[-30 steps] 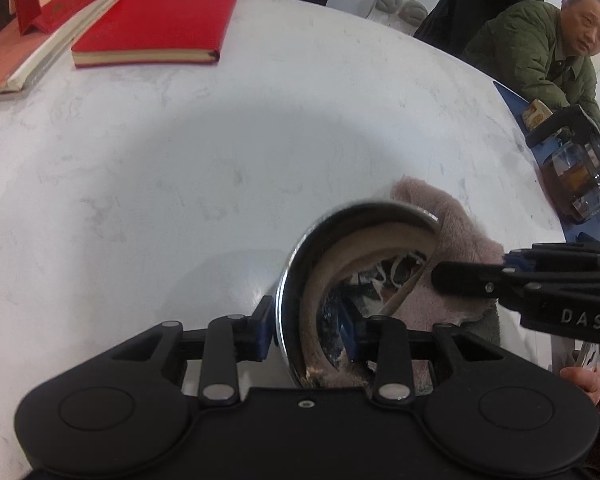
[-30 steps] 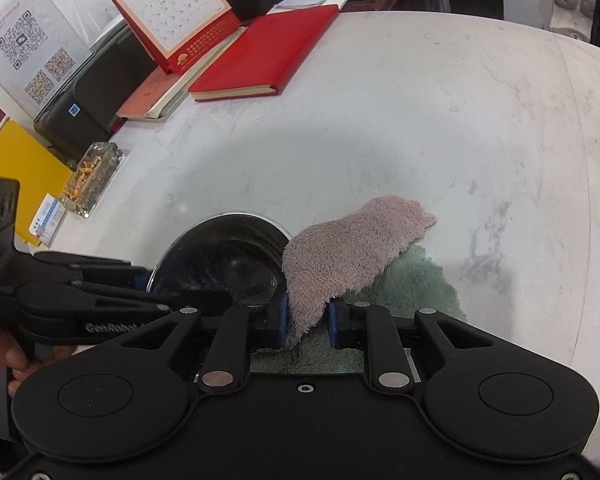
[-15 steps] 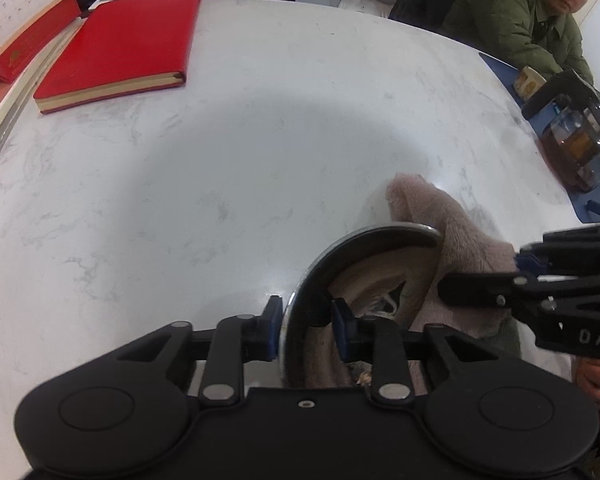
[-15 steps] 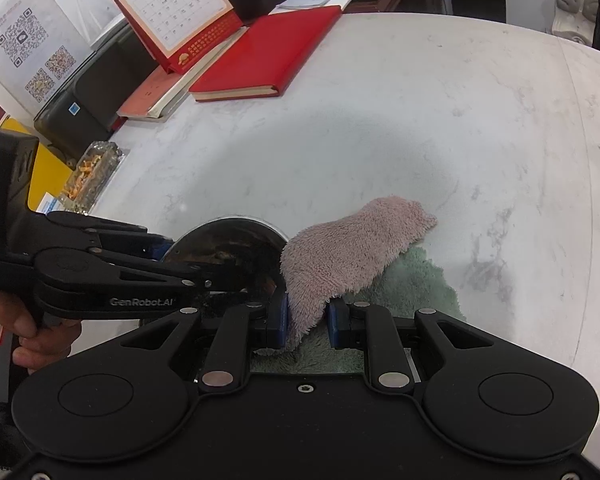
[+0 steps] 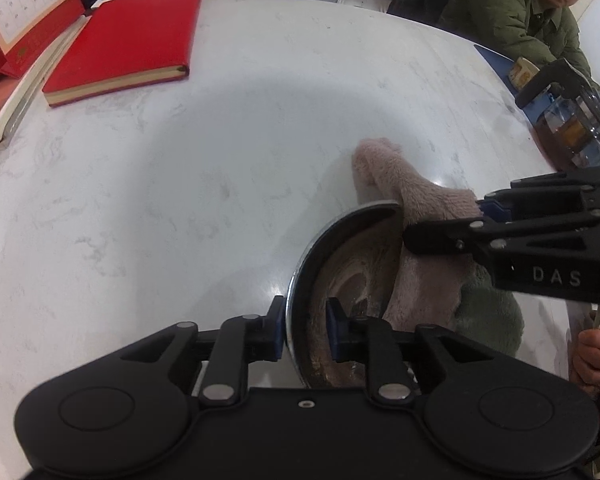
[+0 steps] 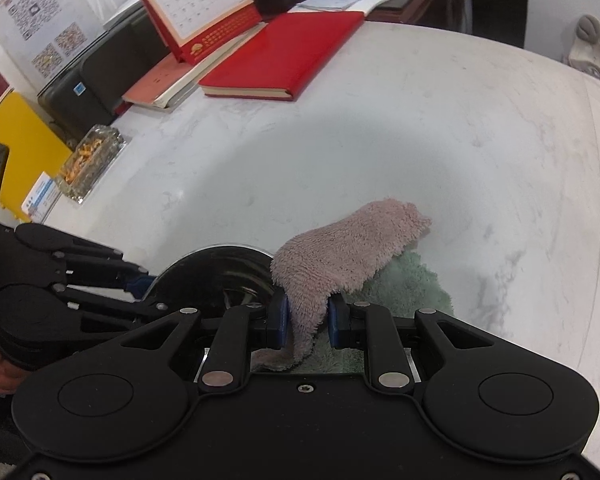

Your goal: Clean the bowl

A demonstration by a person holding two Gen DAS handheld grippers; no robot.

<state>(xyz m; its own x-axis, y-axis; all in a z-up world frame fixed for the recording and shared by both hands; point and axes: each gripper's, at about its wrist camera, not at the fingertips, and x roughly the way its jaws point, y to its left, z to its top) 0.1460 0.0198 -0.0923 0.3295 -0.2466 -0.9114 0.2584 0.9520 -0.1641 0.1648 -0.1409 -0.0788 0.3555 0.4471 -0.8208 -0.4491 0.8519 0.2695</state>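
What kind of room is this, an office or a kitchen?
Probably an office: a red desk calendar, a red hardcover notebook and a black printer line the edge of the white marble table.

Both wrist views look steeply down, close, sharing the bowl point(image 5: 340, 264).

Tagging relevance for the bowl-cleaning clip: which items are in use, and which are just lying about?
In use:
- metal bowl, rim clamped in left tongs
- pink cloth, held by right tongs

Lying about:
- red notebook
- desk calendar
- glass teapot
- ashtray
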